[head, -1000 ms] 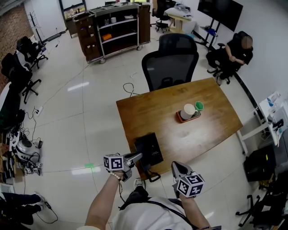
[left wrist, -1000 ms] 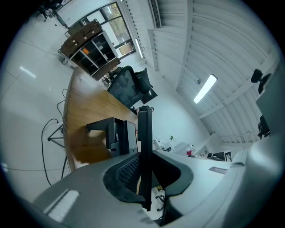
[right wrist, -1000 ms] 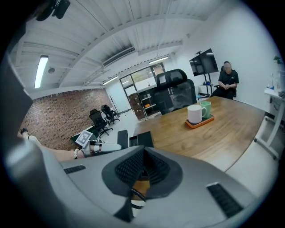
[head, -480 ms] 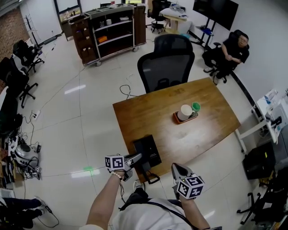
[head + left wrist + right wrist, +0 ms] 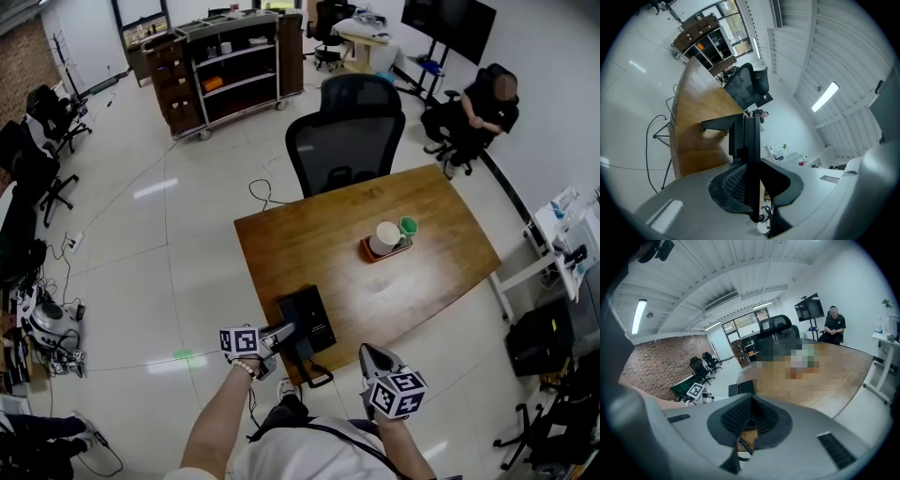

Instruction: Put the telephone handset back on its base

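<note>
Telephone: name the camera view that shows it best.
Head view: the whole black telephone shows from above at the wooden table's near corner, the left gripper at its side. The left gripper view shows only the handset, edge-on between the jaws; the right gripper view only a dark corner and some coiled cord.

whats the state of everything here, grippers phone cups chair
left gripper: shut on the black telephone handset
handset: gripped edge-on at the base; seated or not, cannot tell
black telephone base: flat on the wooden table, near corner
right gripper: shut, empty
white cup: upright on the red tray
small green cup: upright beside the white cup
black mesh office chair: unoccupied, at the table's far edge
</note>
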{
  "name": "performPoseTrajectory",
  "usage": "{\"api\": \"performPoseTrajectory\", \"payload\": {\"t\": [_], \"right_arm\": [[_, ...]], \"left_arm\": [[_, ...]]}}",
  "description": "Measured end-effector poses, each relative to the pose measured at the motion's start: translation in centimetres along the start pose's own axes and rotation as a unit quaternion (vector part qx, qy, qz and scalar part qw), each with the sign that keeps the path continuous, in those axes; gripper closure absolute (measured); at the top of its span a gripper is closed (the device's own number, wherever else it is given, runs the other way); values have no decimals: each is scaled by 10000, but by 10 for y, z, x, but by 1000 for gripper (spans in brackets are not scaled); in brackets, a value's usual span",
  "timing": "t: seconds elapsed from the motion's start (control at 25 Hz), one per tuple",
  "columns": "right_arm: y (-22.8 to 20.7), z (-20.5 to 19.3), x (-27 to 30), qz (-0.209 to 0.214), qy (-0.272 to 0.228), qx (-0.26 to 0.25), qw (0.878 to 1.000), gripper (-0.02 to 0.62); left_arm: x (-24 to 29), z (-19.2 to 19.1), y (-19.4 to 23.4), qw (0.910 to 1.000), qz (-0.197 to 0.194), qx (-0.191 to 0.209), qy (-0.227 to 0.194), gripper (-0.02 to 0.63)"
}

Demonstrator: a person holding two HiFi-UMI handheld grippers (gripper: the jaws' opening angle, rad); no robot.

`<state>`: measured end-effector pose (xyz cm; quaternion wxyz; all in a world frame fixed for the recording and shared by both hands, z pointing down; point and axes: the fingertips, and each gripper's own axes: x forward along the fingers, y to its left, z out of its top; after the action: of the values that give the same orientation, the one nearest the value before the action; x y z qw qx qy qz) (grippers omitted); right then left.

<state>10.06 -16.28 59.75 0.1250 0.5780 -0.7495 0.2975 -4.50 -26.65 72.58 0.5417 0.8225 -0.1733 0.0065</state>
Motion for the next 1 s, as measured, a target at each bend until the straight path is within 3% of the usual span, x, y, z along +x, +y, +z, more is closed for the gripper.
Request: {"api": "performPoseTrajectory", "payload": {"t": [0.48, 0.68, 1.0], "right_arm": [[-4, -1, -5, -41, -10, 36, 10000, 594], [-4, -2, -5, -20, -1, 44, 10000, 594], [2, -3, 0, 117, 48, -15, 9999, 594]], "left_arm": [[3, 1, 7, 10000, 44, 1, -32, 534], [0, 1, 23, 9973, 570, 464, -8, 505], [-6, 5, 16, 9929, 941, 630, -356, 457]]}}
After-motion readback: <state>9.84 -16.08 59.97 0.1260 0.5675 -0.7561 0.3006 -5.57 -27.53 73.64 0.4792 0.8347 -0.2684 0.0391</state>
